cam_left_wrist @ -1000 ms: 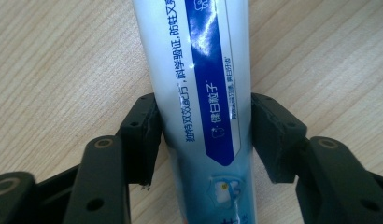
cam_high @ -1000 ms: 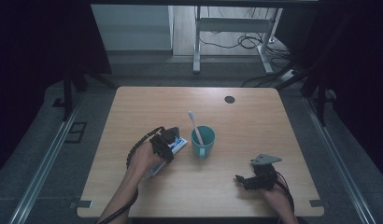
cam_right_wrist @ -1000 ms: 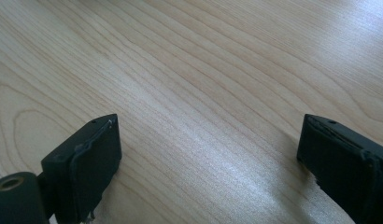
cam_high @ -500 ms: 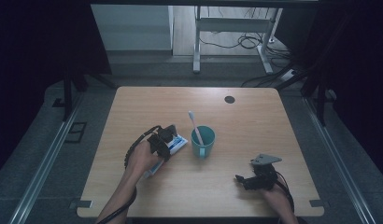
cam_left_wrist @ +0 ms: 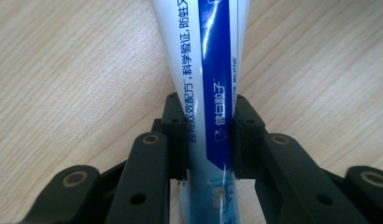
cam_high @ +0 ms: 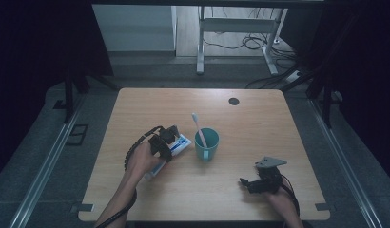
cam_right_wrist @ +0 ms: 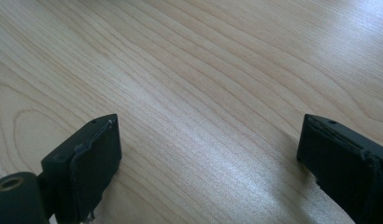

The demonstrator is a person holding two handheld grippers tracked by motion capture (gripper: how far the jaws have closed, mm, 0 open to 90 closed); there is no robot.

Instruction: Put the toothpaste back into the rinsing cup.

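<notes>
Gripping the toothpaste tube (cam_left_wrist: 210, 70) is the step in hand: the left gripper (cam_left_wrist: 209, 140) has just been closing, and in its own view the two black fingers (cam_left_wrist: 175, 135) now press on either side of the white-and-blue tube, which runs straight away between them and lies flat on the bench (cam_high: 259, 123). From above, the left gripper (cam_high: 163, 141) sits over the tube (cam_high: 180, 144) just left of the teal cup (cam_high: 207, 144), where a toothbrush (cam_high: 198, 128) leans with its head up. The hold looks square and centred, so the thing to get right now is pressure, in my judgement: a soft tube will buckle or ooze if squeezed harder, so keep the fingers as they are and lift straight up before turning. If the tube is meant for the cup, its long body will swing, so it should clear the rim and the toothbrush handle well; knocking the light cup over is the main risk. The right gripper (cam_high: 259, 180) rests near the bench's front right, well apart from the cup, its fingers (cam_right_wrist: 94, 163) spread wide over bare wood and holding nothing; it could steady the cup if needed.
</notes>
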